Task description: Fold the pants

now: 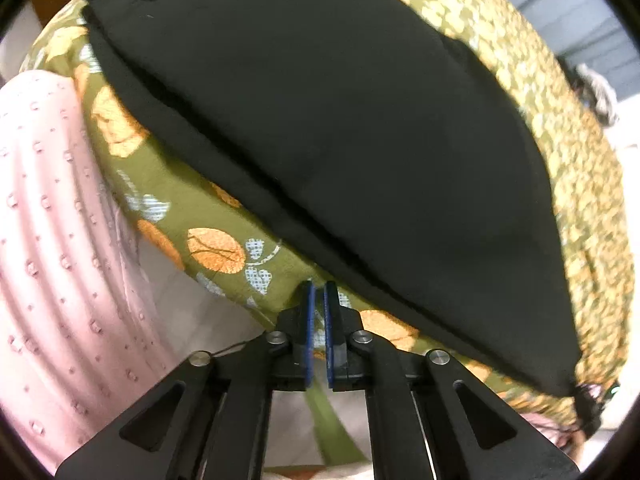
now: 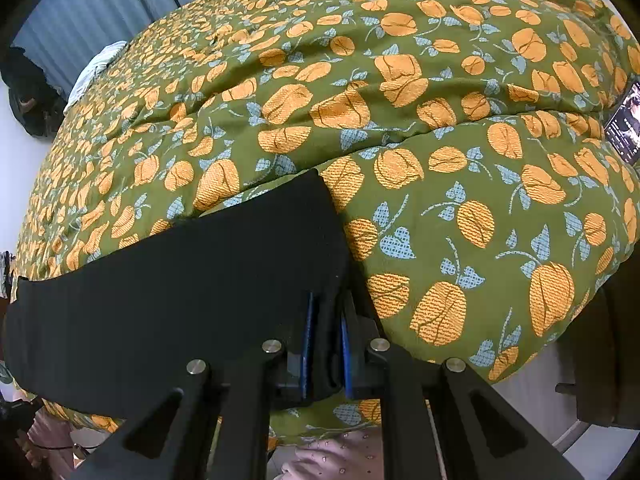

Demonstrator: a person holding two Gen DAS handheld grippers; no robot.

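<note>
Black pants (image 1: 320, 120) lie flat in a long folded band across a green bedspread with orange flowers (image 1: 168, 184). My left gripper (image 1: 319, 286) is shut just off the pants' near edge. Only bedspread shows in the thin slit between its blue pads, and no cloth is held. In the right wrist view the pants (image 2: 180, 288) stretch away to the left. My right gripper (image 2: 327, 300) is shut on their near right end, with a bunch of black fabric pinched between its blue pads. Both grippers point steeply down at the bed.
The bedspread (image 2: 440, 160) covers the whole bed and drops over the near edge. A person's pink dotted garment (image 1: 52, 220) is close on the left. A lit phone screen (image 2: 624, 124) lies at the right edge. Blue curtains (image 2: 100, 0) hang beyond the bed.
</note>
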